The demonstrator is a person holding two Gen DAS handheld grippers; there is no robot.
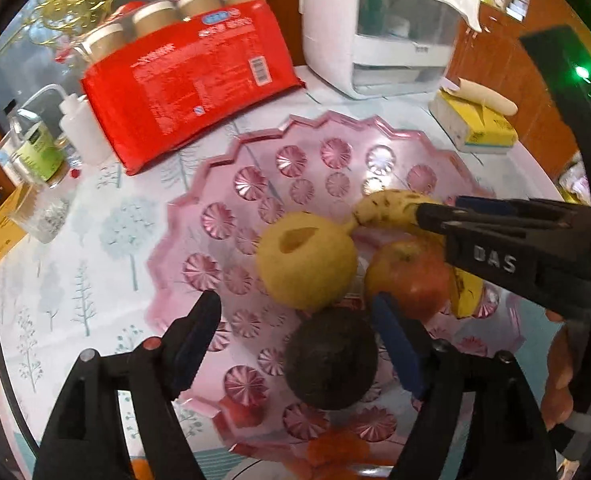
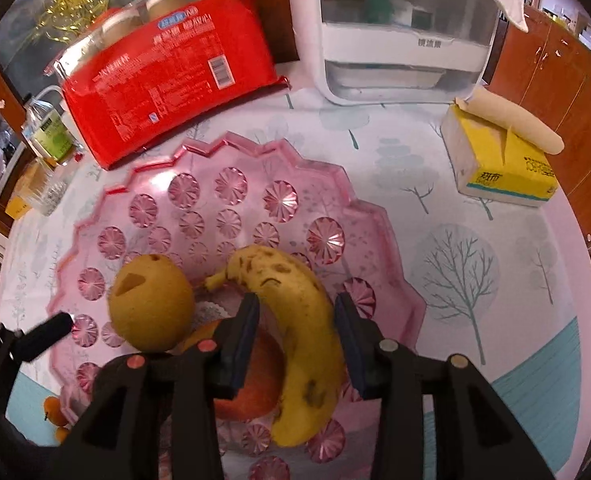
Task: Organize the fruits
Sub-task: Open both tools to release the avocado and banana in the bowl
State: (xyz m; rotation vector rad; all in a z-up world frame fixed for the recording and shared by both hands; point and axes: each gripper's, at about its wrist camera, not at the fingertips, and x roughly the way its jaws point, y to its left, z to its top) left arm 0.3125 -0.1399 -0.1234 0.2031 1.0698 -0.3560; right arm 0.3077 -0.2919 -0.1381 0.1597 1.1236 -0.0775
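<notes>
A pink scalloped plate (image 1: 215, 168) holds a yellow pear (image 1: 307, 256), a red apple (image 1: 407, 280), a dark avocado (image 1: 331, 364) and a spotted banana (image 2: 295, 320). My left gripper (image 1: 295, 304) is open over the plate. The avocado lies between its fingers, close to the right pad and clear of the left one. My right gripper (image 2: 297, 306) straddles the middle of the banana, which rests on the apple and the plate (image 2: 199, 160). Thin gaps show beside its pads. In the left wrist view the right gripper (image 1: 439, 212) reaches in from the right over the banana (image 1: 391, 208).
Behind the plate lie a red pack of cups (image 1: 191, 80), a white appliance (image 1: 375, 40) and a yellow tissue box (image 2: 499, 164). A squeeze bottle (image 1: 81, 128) and jars stand at the left. Small oranges (image 2: 53, 412) sit by the plate's near edge. The tree-patterned tablecloth (image 2: 455, 272) spreads to the right.
</notes>
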